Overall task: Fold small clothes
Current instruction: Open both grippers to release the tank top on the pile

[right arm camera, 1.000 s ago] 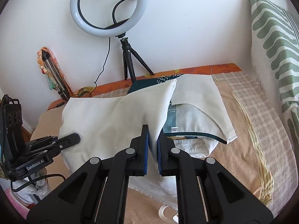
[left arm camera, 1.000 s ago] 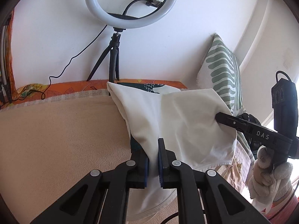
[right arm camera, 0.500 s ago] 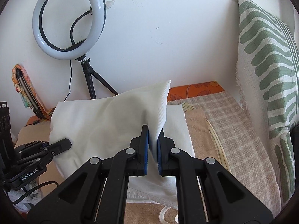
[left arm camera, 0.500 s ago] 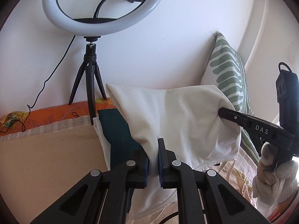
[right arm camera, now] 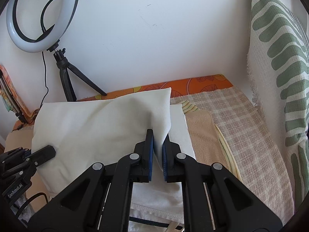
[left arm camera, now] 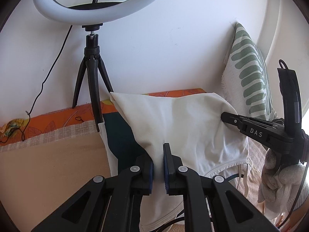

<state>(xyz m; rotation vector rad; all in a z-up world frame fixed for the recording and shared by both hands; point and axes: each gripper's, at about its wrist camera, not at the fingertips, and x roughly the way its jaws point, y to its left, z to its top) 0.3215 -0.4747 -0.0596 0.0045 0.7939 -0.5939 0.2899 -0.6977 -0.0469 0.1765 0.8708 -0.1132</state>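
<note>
Closest to me, my left claw (left arm camera: 158, 166) is clenched on a fold of the cream garment (left arm camera: 173, 121), the cloth pinched between its blue pads and rising up and away from them. My right claw (right arm camera: 158, 154) is likewise clamped on the same garment (right arm camera: 92, 123), gripping near its right corner, which stands up in a point above the fingers. In the left wrist view I see the right claw (left arm camera: 225, 116) coming in from the right side, its tip biting the cloth's far edge, with the gloved hand (left arm camera: 278, 181) holding its handle. In the right wrist view the left claw (right arm camera: 48, 151) shows at the left, its tip against the fabric.

The garment is held up between the two claws, above the bed, and sags between them; its hemmed lower part (right arm camera: 160, 199) hangs down beneath the right claw. A dark teal panel (left arm camera: 119, 133) shows under the raised cloth on the left.

Beyond lie the beige blanket (left arm camera: 48, 160) and a checked cover (right arm camera: 247, 135). An orange leaf-print sheet (right arm camera: 202, 83) runs along the wall. A green-patterned pillow (right arm camera: 280, 67) leans upright at the right. Farthest back, a ring light (left arm camera: 96, 5) stands on its black tripod (left arm camera: 90, 81) against the white wall.
</note>
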